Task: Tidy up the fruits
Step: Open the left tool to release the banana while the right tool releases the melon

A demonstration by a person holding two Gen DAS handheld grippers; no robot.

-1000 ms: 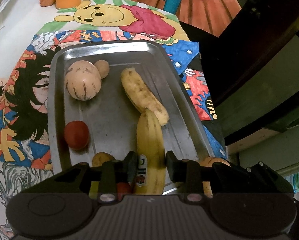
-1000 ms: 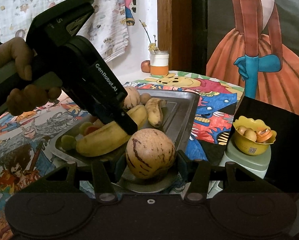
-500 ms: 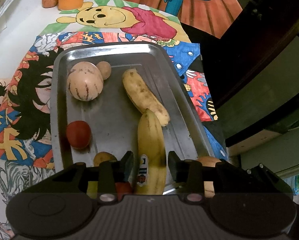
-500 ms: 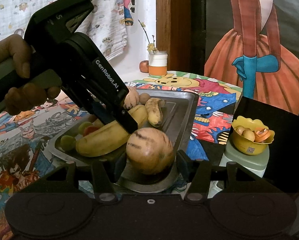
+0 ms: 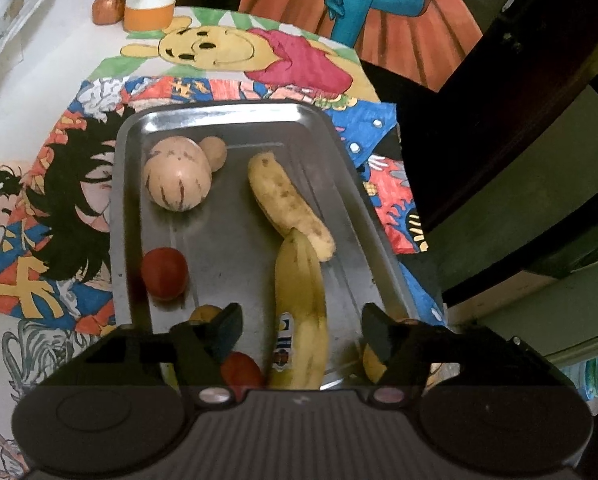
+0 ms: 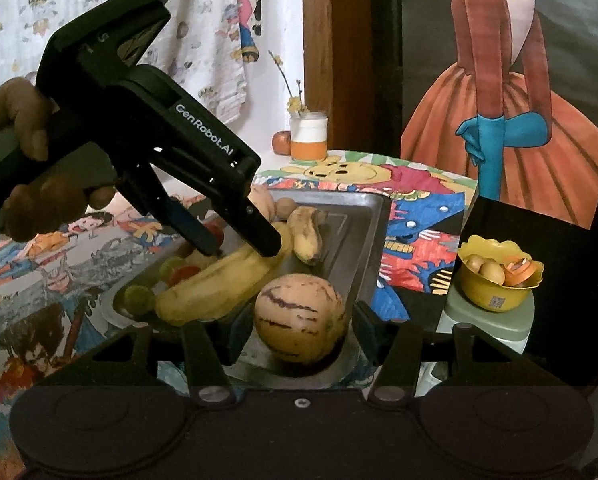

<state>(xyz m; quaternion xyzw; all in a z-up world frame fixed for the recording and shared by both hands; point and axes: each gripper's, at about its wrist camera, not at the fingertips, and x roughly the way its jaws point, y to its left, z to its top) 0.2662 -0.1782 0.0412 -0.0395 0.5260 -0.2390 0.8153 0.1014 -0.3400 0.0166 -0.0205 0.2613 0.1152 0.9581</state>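
A steel tray [image 5: 331, 140] holds fruit: a striped melon [image 5: 177, 179], a small brown fruit [image 5: 215, 152], a spotted banana [image 5: 289, 204], a yellow stickered banana [image 5: 299, 316] and a red fruit [image 5: 164, 273]. My left gripper [image 5: 301, 326] is open, its fingers either side of the stickered banana, just above it. My right gripper [image 6: 299, 326] brackets a second striped melon [image 6: 299, 318] resting at the tray's near corner [image 6: 363, 248]; its jaws stand slightly apart from the melon. The left gripper [image 6: 241, 246] shows over the banana [image 6: 219, 284].
A jar [image 5: 149, 4] and an orange-brown fruit [image 5: 107, 7] stand at the table's far end. A yellow bowl [image 6: 497, 278] of small fruits sits on a stool to the right. Colourful drawings cover the table. Limes [image 6: 139, 298] lie at the tray's near left.
My left gripper opened, letting go of the stickered banana, and drew back slightly. My right gripper's jaws widened off the melon, which now rests on the tray corner.
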